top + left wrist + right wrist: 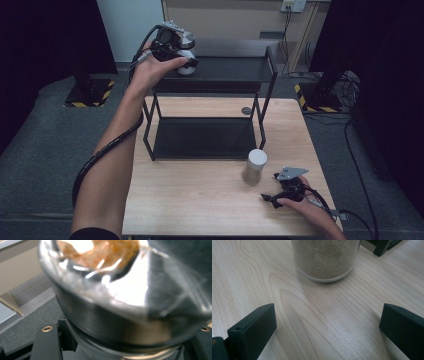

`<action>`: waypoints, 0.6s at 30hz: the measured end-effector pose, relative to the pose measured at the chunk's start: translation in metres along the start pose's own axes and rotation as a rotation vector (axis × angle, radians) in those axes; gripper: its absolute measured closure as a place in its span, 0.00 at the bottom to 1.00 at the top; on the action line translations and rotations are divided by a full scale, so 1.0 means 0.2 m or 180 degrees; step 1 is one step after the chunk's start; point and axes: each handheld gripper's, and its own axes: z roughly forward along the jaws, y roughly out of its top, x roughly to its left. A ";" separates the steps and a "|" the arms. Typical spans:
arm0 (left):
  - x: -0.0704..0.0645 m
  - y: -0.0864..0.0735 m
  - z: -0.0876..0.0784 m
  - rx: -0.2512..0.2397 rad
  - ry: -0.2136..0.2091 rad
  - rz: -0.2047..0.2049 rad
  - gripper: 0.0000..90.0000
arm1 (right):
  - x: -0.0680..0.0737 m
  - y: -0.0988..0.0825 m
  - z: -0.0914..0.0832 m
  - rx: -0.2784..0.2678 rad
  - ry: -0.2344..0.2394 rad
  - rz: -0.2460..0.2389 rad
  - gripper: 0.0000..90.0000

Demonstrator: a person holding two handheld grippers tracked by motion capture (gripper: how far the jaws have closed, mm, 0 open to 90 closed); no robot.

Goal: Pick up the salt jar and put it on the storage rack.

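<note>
1. A clear jar [254,167] with a white lid is seen standing upright on the wooden worktop [200,200], right of centre and just in front of the black two-tier shelf rack [210,100]. In the right gripper view the jar [327,257] is shown filled with a pale, sandy granular material.
2. A second jar with a shiny metal lid [186,50] is seen at the left end of the rack's top shelf, at the far left of the scene. In the left gripper view this jar [120,302] is very close and blurred; orange-brown contents or reflections are seen near its top, and which cannot be told.
3. The left gripper [172,47] is held raised at that jar, with its jaws at either side of the jar's lower part. Whether the jar is clamped cannot be told.
4. The right gripper [280,192] is held low over the near right of the worktop, just near-right of the sand jar. Its jaws are spread wide, nothing is between them, and the jar is not touched.
</note>
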 end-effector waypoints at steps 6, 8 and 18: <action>0.01 -0.01 0.00 -0.0013 -0.0009 -0.0018 0.33 | 0.00 0.00 0.00 -0.0003 0.0003 0.0003 0.02; 0.01 0.00 0.00 -0.0003 -0.0018 -0.0035 0.33 | 0.00 0.00 0.00 -0.0002 0.0002 0.0002 0.02; 0.03 -0.03 0.00 -0.0052 -0.0057 -0.0141 0.33 | 0.00 0.00 0.00 -0.0005 0.0005 0.0005 0.02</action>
